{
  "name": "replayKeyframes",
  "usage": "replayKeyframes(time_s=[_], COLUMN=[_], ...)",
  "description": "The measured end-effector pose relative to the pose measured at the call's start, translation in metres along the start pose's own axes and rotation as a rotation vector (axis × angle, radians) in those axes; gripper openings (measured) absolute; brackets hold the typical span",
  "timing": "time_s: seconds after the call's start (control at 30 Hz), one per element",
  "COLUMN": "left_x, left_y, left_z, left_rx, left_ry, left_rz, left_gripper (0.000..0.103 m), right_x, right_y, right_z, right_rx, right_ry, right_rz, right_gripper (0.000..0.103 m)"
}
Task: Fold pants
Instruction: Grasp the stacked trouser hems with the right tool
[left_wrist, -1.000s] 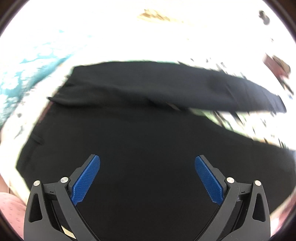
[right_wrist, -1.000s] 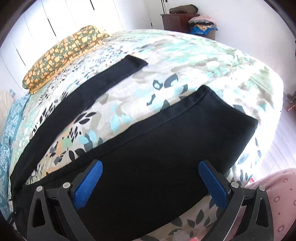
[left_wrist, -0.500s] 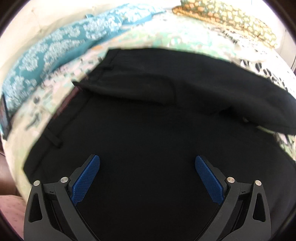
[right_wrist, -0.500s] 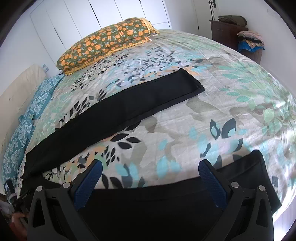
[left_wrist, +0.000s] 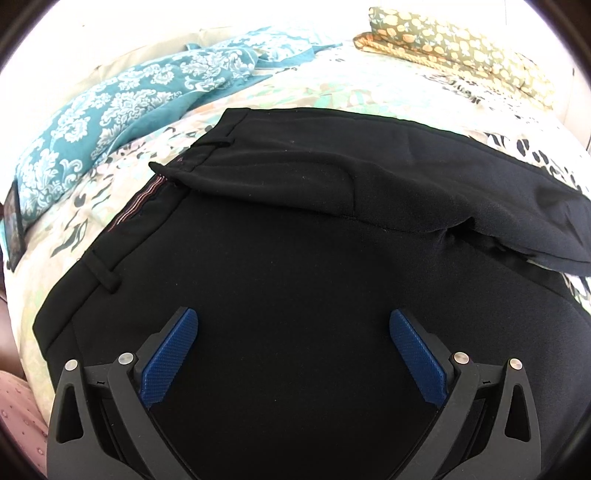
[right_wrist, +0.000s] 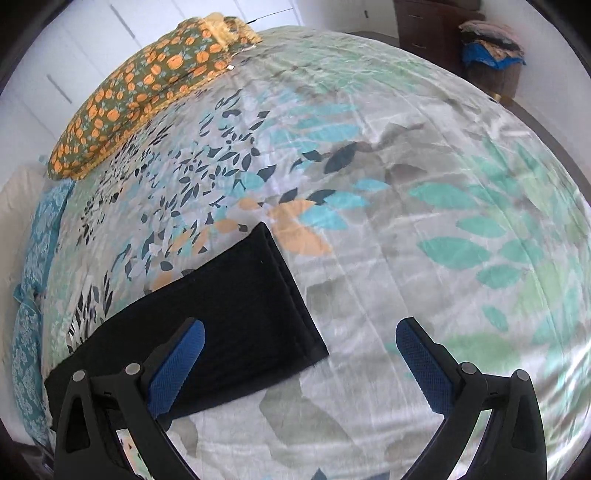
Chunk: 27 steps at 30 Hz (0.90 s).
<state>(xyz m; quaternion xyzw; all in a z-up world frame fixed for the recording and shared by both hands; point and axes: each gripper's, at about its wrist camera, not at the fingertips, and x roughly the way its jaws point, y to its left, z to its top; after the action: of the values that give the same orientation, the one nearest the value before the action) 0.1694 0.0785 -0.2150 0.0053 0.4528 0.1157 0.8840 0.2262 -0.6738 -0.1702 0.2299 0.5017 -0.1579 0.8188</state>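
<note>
Black pants (left_wrist: 295, 229) lie spread on the floral bedspread (left_wrist: 369, 92). In the left wrist view the waistband with belt loops (left_wrist: 105, 273) is at the left and the far leg runs off to the right. My left gripper (left_wrist: 293, 328) is open and empty, just above the seat area. In the right wrist view the far leg's hem end (right_wrist: 258, 306) lies below centre-left. My right gripper (right_wrist: 300, 338) is open and empty, hovering over that hem's near corner.
A teal patterned pillow (left_wrist: 122, 99) lies beyond the waistband. An orange-flowered pillow (right_wrist: 147, 85) sits at the bed's far edge. A dark dresser with a clothes pile (right_wrist: 487, 44) stands by the wall. The bedspread (right_wrist: 424, 203) stretches to the right of the hem.
Both grippers stayed open. The right wrist view swung from the near leg across the bed to the far leg's hem. The left view tilted up and steadied over the waist.
</note>
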Motion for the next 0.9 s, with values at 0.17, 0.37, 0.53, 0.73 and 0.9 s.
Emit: replayKeyframes(time_s=[0.17,0.37,0.53,0.73,0.9], left_x=[0.001,0.002,0.001,0.001,0.001], left_y=[-0.002,-0.001,-0.001,-0.001,-0.001], left_z=[0.0,-0.001,-0.001,0.0,0.0], left_rx=[0.0,-0.006,-0.006,-0.002,-0.002], left_ry=[-0.005,-0.01,-0.01,-0.009,-0.009], left_rz=[0.003,-0.003,-0.002,0.004,0.007], left_gripper=[0.103,0.103,0.103,0.103,0.103], right_x=[0.049,0.058,-0.014,-0.128,-0.149], right_y=[0.032,0.033,0.064,0.139,0.089], right_z=[0.027,0.024,-0.011,-0.154,-0.257], right_rx=[-0.108,-0.075,-0.211,-0.717,-0.752], right_ry=[0.036,0.009,-0.118,-0.091,0.007], right_rz=[-0.043,0.014,0.182,0.294,0.111], right_gripper=[0.102,0.02,0.009,0.005,0.005])
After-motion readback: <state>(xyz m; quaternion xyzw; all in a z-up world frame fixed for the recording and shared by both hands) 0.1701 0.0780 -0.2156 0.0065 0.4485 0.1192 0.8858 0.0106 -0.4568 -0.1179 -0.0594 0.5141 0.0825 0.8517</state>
